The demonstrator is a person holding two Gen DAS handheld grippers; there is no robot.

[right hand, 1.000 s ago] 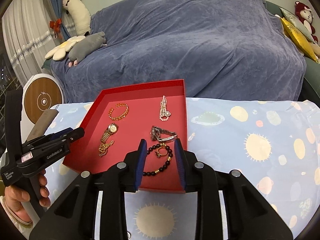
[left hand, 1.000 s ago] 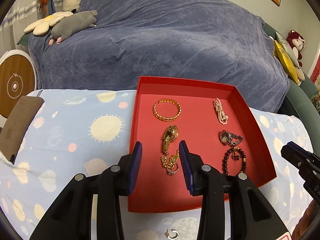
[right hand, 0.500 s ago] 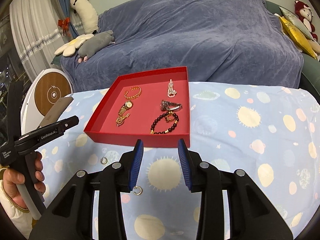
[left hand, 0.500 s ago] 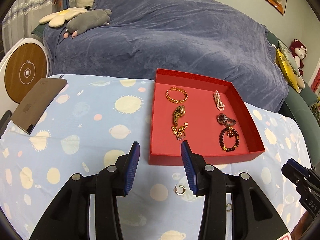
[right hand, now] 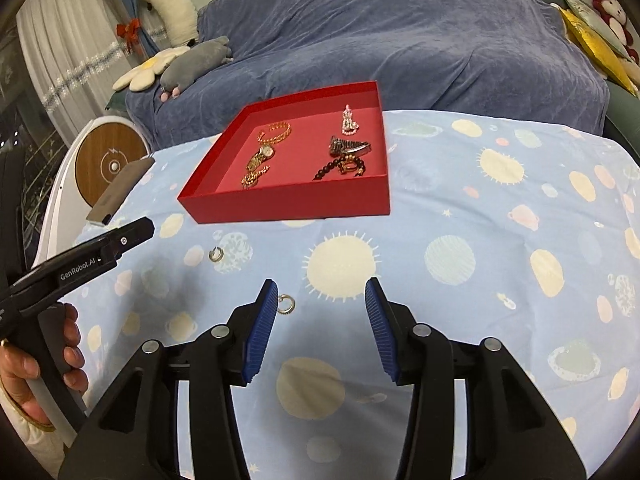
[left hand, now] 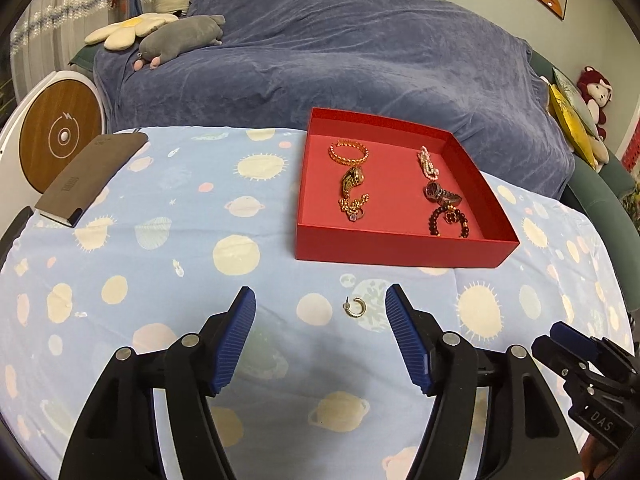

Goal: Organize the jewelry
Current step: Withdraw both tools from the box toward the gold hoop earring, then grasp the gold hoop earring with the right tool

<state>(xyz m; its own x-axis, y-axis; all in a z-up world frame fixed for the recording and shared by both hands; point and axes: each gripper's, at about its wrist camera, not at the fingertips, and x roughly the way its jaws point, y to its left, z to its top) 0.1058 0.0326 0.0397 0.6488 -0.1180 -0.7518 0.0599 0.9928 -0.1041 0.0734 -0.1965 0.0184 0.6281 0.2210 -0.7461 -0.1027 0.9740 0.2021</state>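
Both claws were above the desk (left hand: 160, 248), short of the red tray (left hand: 400, 248), pointing down at the planet-print cloth.

Left claw (left hand: 320, 336): jaws opening, nothing gripped. A small gold hoop earring (left hand: 354, 307) lay flat on the cloth between the blue pads (left hand: 236, 340), touching neither, on the near side of the tray's front wall.

Right claw (right hand: 320, 320): jaws also opening, empty. A second gold hoop earring (right hand: 286, 304) lay on the cloth just beside the left pad (right hand: 260, 332), slightly outside the gap; can't tell whether it touched the pad. In the right wrist view the first earring (right hand: 216, 255) sat to the left, closer to the tray, under the left claw's tip (right hand: 132, 236). A hand (right hand: 36, 368) gripped that claw's handle.

Inside the tray, relative to its front wall:
- left column, far to near: gold bangle (left hand: 349, 153), gold watch (left hand: 352, 180), gold chain with a ring (left hand: 354, 208)
- right column, far to near: pearl piece (left hand: 428, 164), silver watch (left hand: 442, 195), dark bead bracelet (left hand: 450, 220)

Left of the tray, at the desk's edge: a brown flat case (left hand: 88, 176). Behind the tray: a sofa under a blue cover (left hand: 360, 60) with plush toys (left hand: 176, 36) on its left end.
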